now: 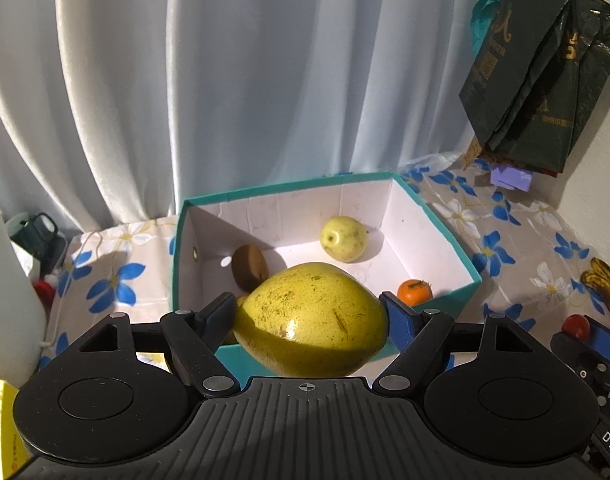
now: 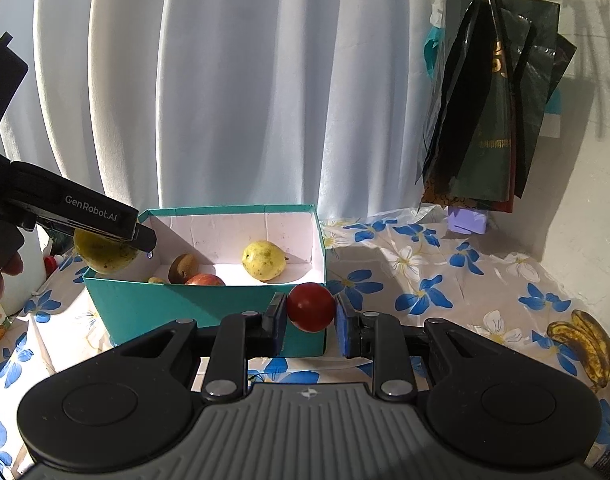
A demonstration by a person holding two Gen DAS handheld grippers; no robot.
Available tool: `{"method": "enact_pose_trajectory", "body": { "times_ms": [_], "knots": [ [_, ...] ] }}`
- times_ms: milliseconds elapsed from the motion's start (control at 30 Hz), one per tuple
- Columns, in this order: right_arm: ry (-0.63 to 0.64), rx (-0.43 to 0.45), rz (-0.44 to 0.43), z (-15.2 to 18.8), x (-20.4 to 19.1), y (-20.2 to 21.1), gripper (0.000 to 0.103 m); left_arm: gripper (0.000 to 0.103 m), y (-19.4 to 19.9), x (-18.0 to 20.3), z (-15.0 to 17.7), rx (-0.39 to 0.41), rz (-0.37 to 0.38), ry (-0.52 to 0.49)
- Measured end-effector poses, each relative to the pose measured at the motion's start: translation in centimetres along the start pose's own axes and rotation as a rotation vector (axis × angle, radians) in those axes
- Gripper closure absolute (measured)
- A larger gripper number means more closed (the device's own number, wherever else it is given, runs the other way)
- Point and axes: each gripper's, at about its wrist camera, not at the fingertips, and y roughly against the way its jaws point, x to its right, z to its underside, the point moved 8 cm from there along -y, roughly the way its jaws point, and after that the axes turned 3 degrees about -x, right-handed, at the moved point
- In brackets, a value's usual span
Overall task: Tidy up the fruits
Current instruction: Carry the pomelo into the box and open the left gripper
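Note:
My left gripper (image 1: 309,312) is shut on a large yellow pear (image 1: 311,318), held above the near wall of the teal box (image 1: 177,264). In the box lie a small yellow pear (image 1: 343,238), a kiwi (image 1: 250,267) and a tangerine (image 1: 414,291). My right gripper (image 2: 309,312) is shut on a small red tomato (image 2: 311,307), raised in front of the teal box (image 2: 153,304). From the right wrist view the left gripper (image 2: 81,216) hangs over the box's left corner with the large pear (image 2: 103,255). A red apple (image 2: 204,280), a kiwi (image 2: 183,267) and the small pear (image 2: 264,260) lie inside.
Blackened bananas (image 2: 585,346) lie on the flowered tablecloth (image 2: 445,276) at the right. Dark bags (image 2: 485,120) hang on the wall above a purple block (image 2: 467,219). White curtains (image 2: 245,100) close the back. A white container (image 1: 5,292) stands at the left.

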Motion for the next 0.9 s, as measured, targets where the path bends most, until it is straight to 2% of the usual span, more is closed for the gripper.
{"method": "enact_pose_trajectory", "body": {
  "times_ms": [500, 900],
  "knots": [
    [0.001, 0.032, -0.024, -2.4, -0.2, -1.4, 0.078, 0.021, -1.8, -0.7, -2.0, 0.006, -0.042, 0.015],
    [-0.006, 0.043, -0.046, -4.0, -0.3, -3.8, 0.078, 0.021, -6.5, -2.1, -3.5, -0.013, -0.110, 0.026]
  ]
}}
